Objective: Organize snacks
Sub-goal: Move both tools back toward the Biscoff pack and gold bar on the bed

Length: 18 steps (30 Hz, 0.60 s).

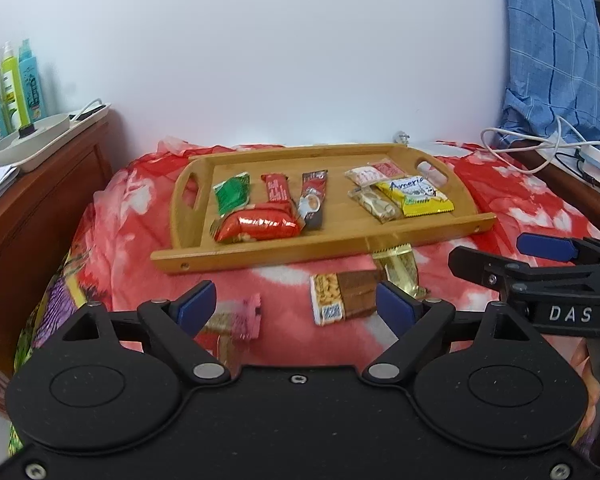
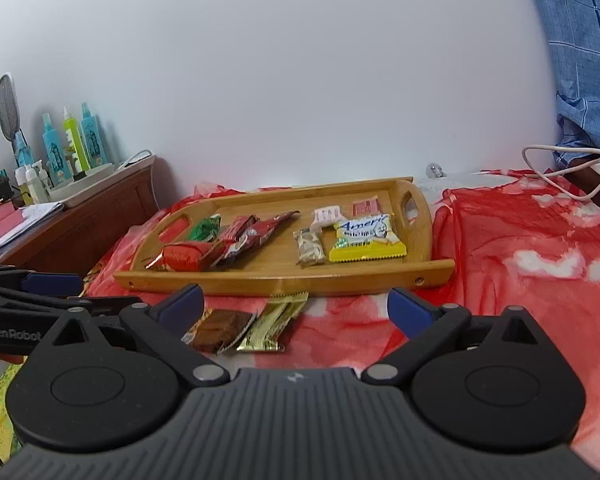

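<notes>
A wooden tray [image 1: 260, 256] [image 2: 284, 280] lies on a red blanket. It holds a green packet [image 1: 232, 196], red packets [image 1: 258, 224] and a dark stick [image 1: 314, 200] on the left, and a yellow packet [image 1: 414, 196] [image 2: 364, 238] with pale ones on the right. In front of the tray lie a brown nut bar [image 1: 342, 298] [image 2: 220, 330], a gold packet [image 1: 398, 270] [image 2: 274, 324] and a pink packet [image 1: 246, 318]. My left gripper [image 1: 296, 306] is open and empty above the blanket, near the nut bar. My right gripper [image 2: 296, 308] is open and empty, also seen in the left wrist view [image 1: 500, 256].
A wooden nightstand [image 1: 40, 200] with bottles [image 1: 20, 88] and a white tray stands at the left. White cables [image 1: 540, 144] and a blue checked cloth [image 1: 552, 40] are at the right. A white wall is behind the bed.
</notes>
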Each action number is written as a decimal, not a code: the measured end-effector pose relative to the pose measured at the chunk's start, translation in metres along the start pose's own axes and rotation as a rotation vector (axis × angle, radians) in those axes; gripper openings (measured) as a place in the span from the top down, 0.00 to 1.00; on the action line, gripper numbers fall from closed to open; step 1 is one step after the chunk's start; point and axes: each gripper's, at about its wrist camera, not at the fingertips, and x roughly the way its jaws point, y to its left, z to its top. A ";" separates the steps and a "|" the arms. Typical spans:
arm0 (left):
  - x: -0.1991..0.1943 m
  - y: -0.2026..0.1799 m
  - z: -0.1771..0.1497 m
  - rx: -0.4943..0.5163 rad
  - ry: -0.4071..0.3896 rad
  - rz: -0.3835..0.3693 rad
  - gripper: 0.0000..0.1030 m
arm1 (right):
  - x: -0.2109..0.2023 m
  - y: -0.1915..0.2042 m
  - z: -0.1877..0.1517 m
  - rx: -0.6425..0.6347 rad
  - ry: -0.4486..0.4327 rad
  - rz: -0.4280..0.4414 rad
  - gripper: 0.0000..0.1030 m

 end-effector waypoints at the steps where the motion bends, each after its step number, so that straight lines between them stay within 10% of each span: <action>1: -0.001 0.001 -0.003 0.002 -0.002 0.004 0.16 | 0.000 0.001 -0.001 -0.002 0.001 -0.001 0.00; 18: -0.004 0.035 -0.052 -0.033 -0.011 0.063 0.19 | 0.025 0.014 -0.016 -0.033 0.052 0.006 0.05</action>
